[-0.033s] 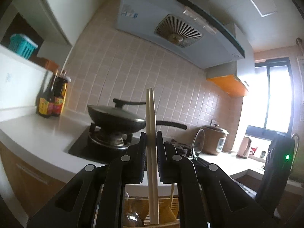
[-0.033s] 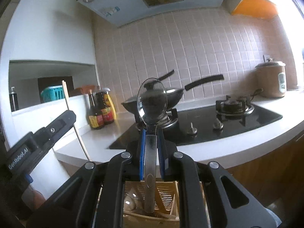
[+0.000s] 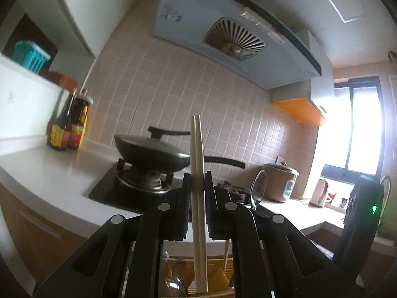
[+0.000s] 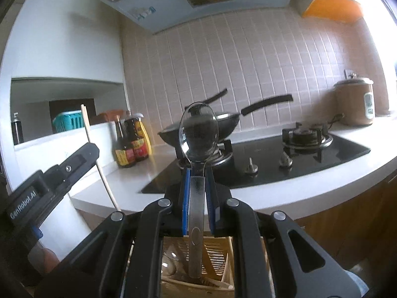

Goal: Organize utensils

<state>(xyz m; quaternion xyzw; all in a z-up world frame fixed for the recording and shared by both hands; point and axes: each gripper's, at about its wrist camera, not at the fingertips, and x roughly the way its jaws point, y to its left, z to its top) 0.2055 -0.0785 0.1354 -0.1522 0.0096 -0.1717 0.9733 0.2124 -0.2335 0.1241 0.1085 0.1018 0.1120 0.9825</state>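
The left tool is pressed together on a pair of pale wooden chopsticks, pinching them side by side between its black pads. The chopsticks stand upright, their long axis vertical: the square upper ends point up toward the tiled wall, and the lower ends point down into a slatted, tan-coloured utensil holder just below the tool. The right tool is likewise pinching, its blue-edged pads closed on the handle of a shiny metal spoon. The spoon also stands upright, bowl uppermost and facing the camera, handle end pointing down into the same utensil holder, where other spoons and sticks lie. In the right wrist view the left tool appears at the left with the chopsticks leaning slightly. Behind both, a black lidded wok sits on a burner on the white worktop.
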